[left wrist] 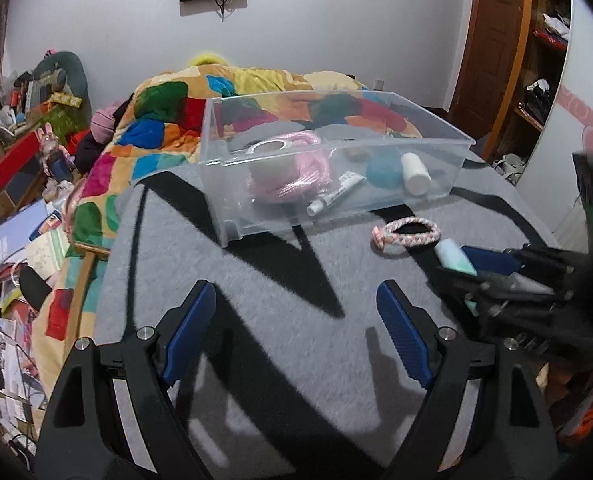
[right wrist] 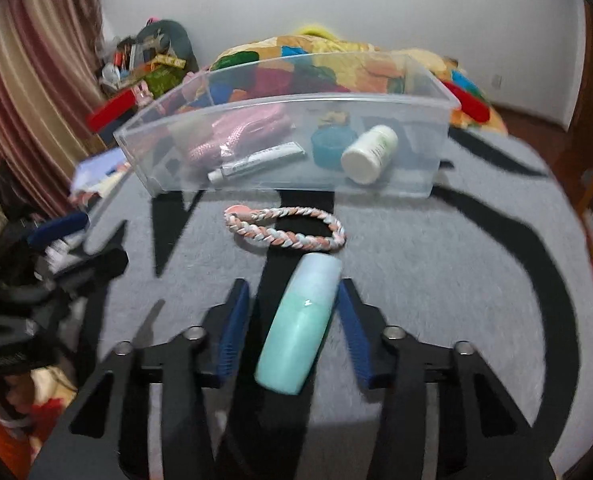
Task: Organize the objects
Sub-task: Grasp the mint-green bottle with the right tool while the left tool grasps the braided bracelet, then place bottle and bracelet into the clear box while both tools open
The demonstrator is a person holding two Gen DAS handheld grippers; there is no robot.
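Mint tube (right wrist: 298,326) lying on the grey mat (right wrist: 436,300), between the fingers of the right hand-held gripper (right wrist: 294,332); right pad touching or nearly so, left pad apart, so not yet clamped. Braided band (right wrist: 286,228) just beyond, also on the mat. Clear bin (right wrist: 280,144) behind, already holding white bottle (right wrist: 370,154), small tube (right wrist: 256,162), blue tub (right wrist: 330,144), pink cord (right wrist: 232,136). Left hand-held gripper (left wrist: 296,334) wide, holding nothing. Judged mostly done: two items left.
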